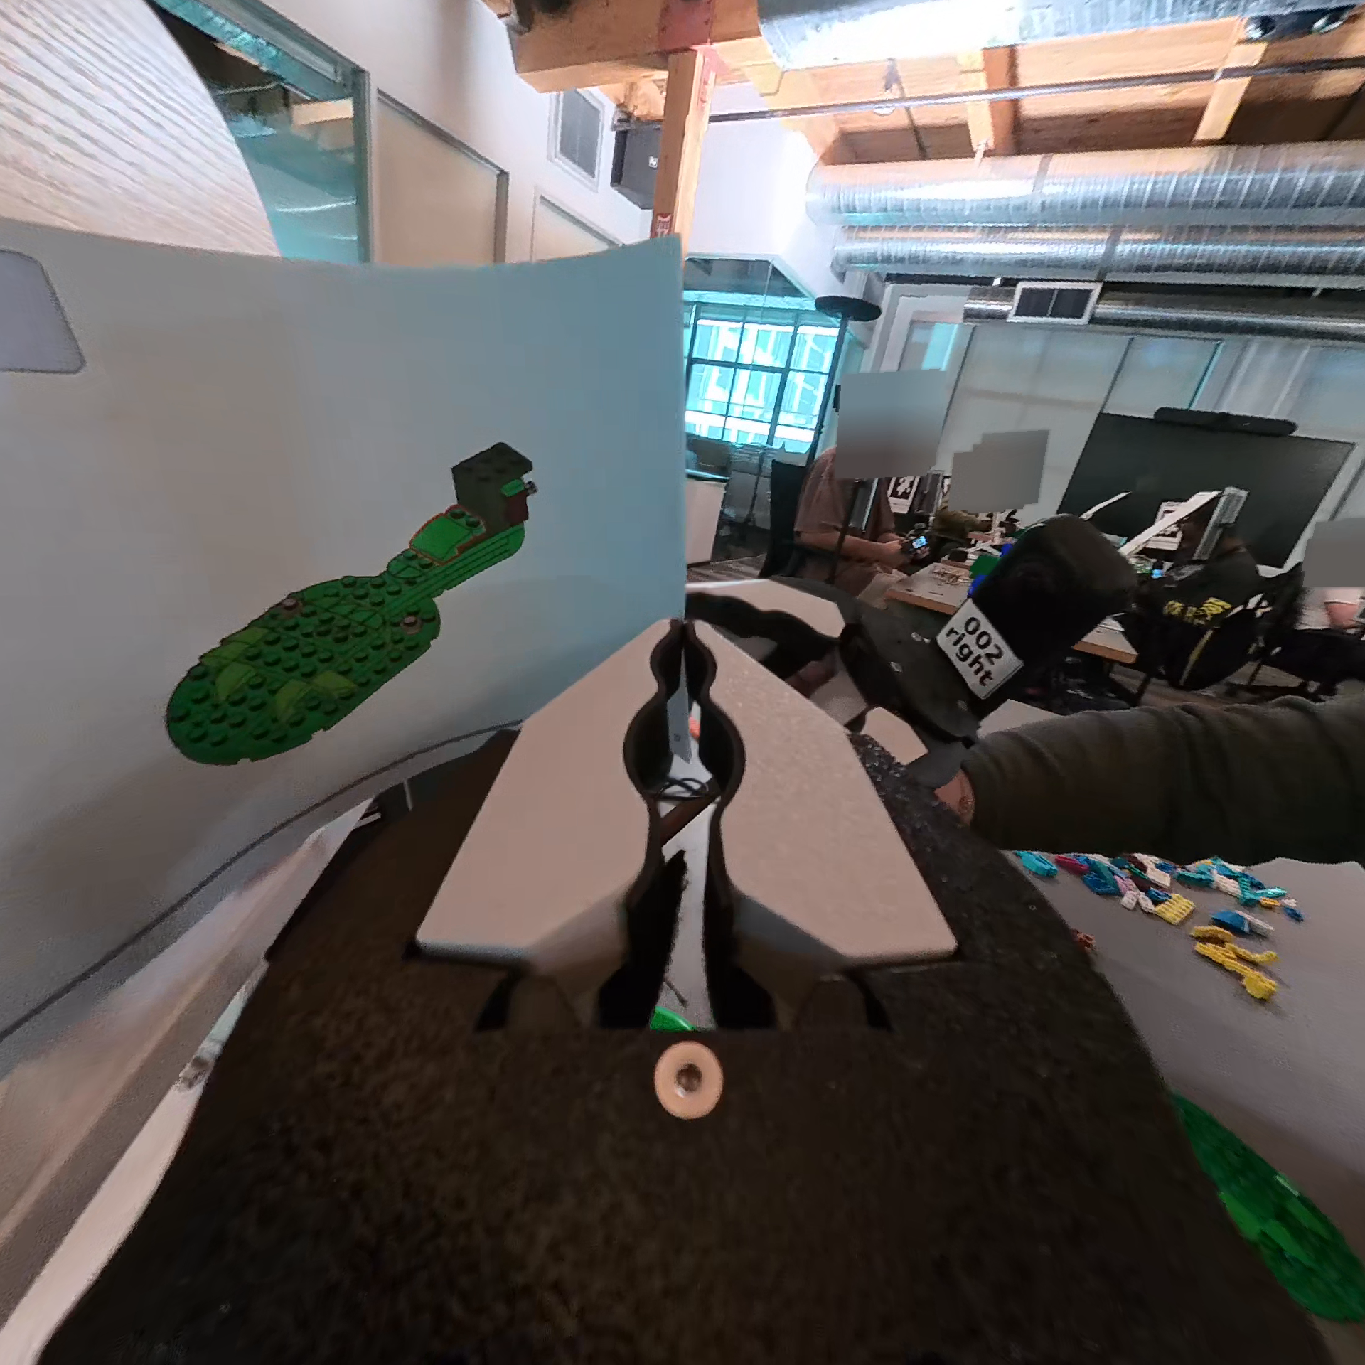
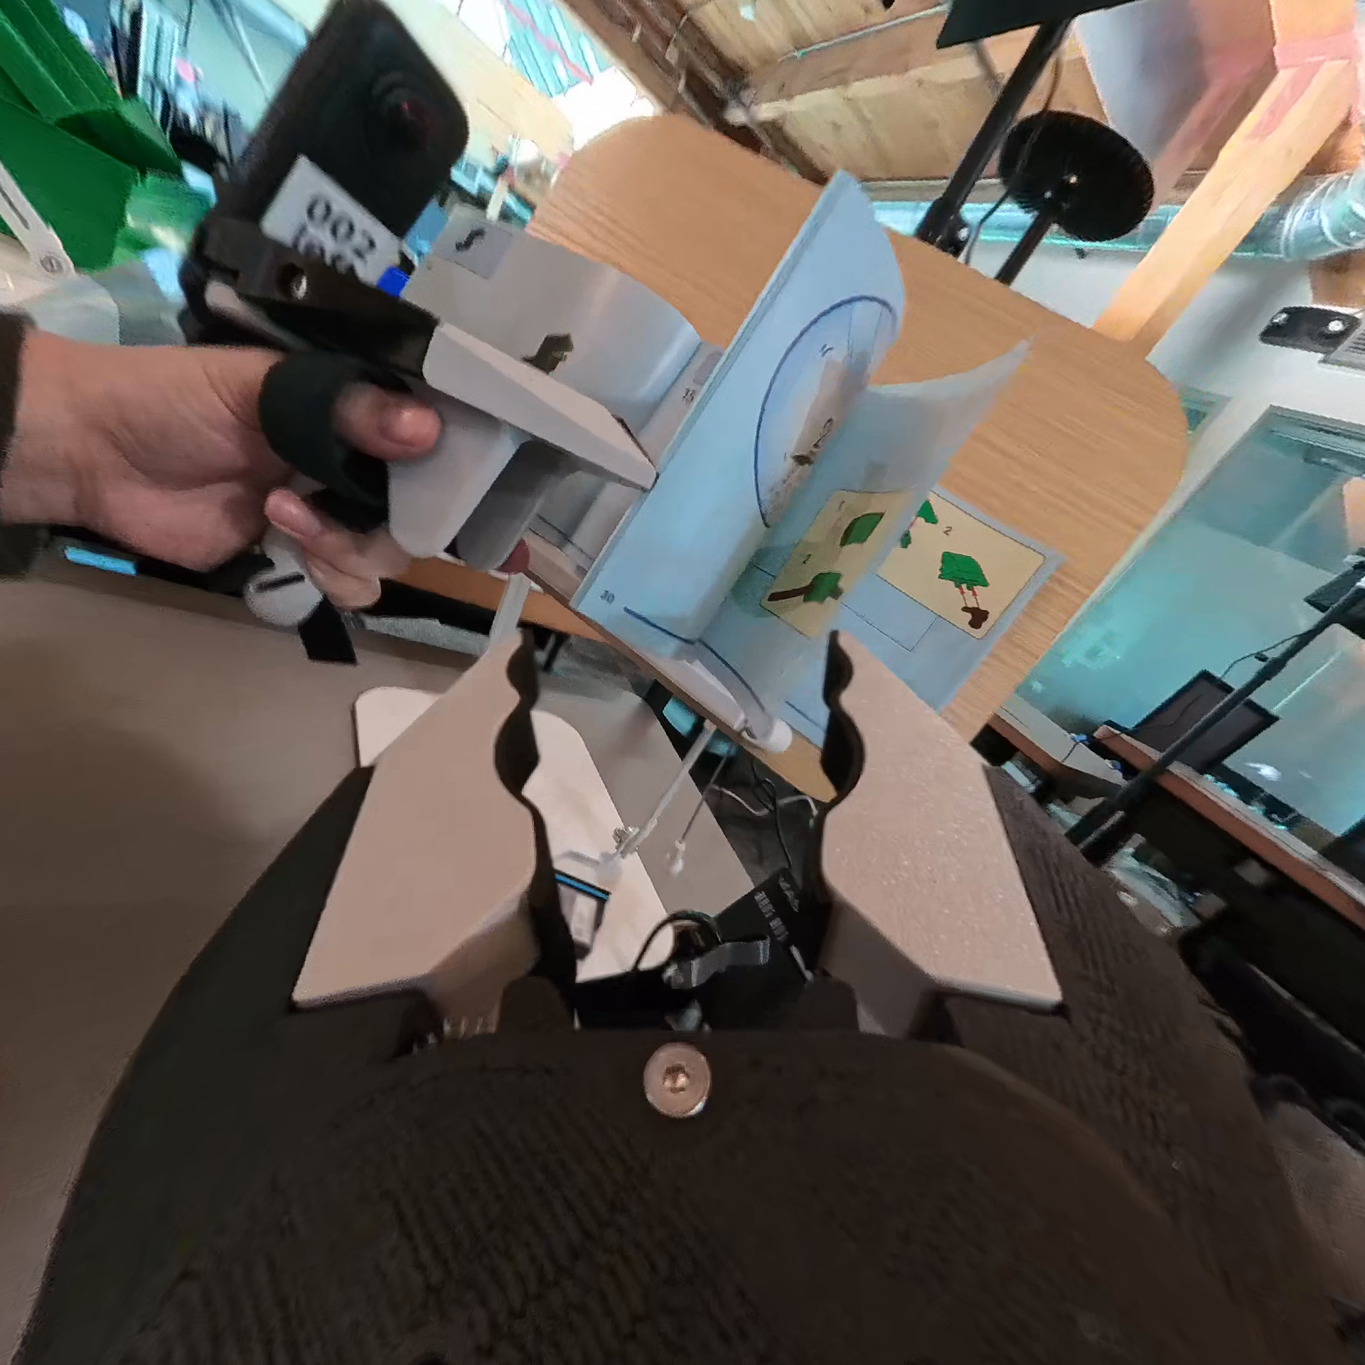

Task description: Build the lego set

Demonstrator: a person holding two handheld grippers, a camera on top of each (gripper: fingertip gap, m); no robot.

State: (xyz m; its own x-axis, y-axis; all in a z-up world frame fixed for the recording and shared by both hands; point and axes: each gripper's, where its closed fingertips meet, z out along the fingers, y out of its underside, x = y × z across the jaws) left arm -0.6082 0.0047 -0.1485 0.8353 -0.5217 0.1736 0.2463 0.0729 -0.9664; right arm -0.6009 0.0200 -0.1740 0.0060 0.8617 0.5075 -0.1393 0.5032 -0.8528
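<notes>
Left tongs pinch the manual's page

Instruction booklet [image 2: 687, 510] is held up off the bench [image 1: 1152, 1034]; left tongs [image 1: 683, 628] are clamped on one page edge. Right tongs [image 2: 679, 650] gape, empty. Page-turning step; next, catch a page. Loose bricks [image 1: 1182, 901] wait.

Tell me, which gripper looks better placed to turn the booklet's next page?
Probably the right gripper: it is open and empty, facing the loose pages of the instruction booklet. The left gripper is shut on a page edge, holding the booklet up.
</notes>
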